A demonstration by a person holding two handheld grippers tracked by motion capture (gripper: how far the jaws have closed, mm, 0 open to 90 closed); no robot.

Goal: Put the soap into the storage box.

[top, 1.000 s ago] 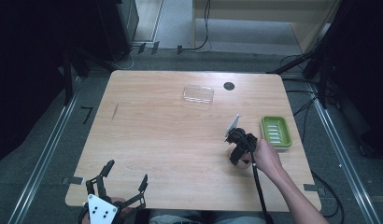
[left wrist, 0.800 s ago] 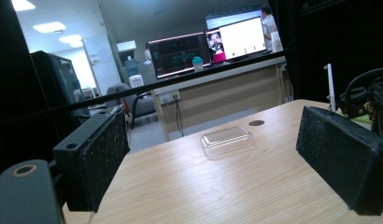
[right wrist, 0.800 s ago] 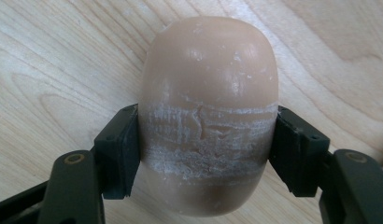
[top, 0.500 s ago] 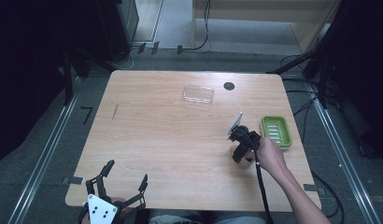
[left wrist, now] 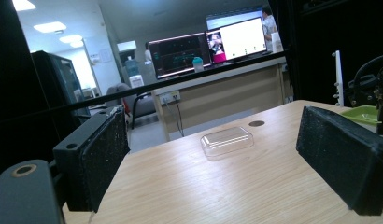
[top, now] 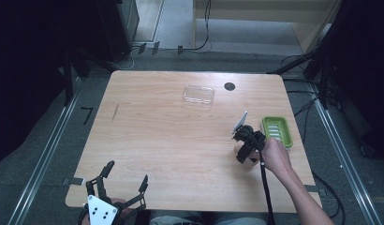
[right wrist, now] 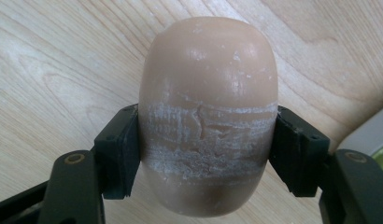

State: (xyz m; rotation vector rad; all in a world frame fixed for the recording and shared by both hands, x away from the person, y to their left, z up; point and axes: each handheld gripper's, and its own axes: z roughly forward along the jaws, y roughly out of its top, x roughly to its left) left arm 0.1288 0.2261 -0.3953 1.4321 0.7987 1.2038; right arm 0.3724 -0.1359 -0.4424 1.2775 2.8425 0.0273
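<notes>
Right gripper view shows the soap (right wrist: pixel 208 116), a tan rounded bar, clamped across its middle by the right gripper (right wrist: pixel 206 156), one black pad on each long side, just above the table (right wrist: pixel 54 60). The whitish scuffed band where the pads sit suggests a waxy surface that marks easily; I judge it solid and fairly light, stiff enough not to deform, but slippery, and its curved flanks could let it squirt out of a hard squeeze. The widest part of the waist, as held now, looks the safest hold. In the high view the right gripper (top: pixel 245 151) sits at about 4 o'clock on the table, the green dish (top: pixel 287 136) just beside it toward 3 o'clock. A clear lid (top: pixel 198 94) lies well apart at 12 o'clock. The left gripper (top: pixel 119 179), at 7 o'clock, is spread wide with nothing between its jaws
</notes>
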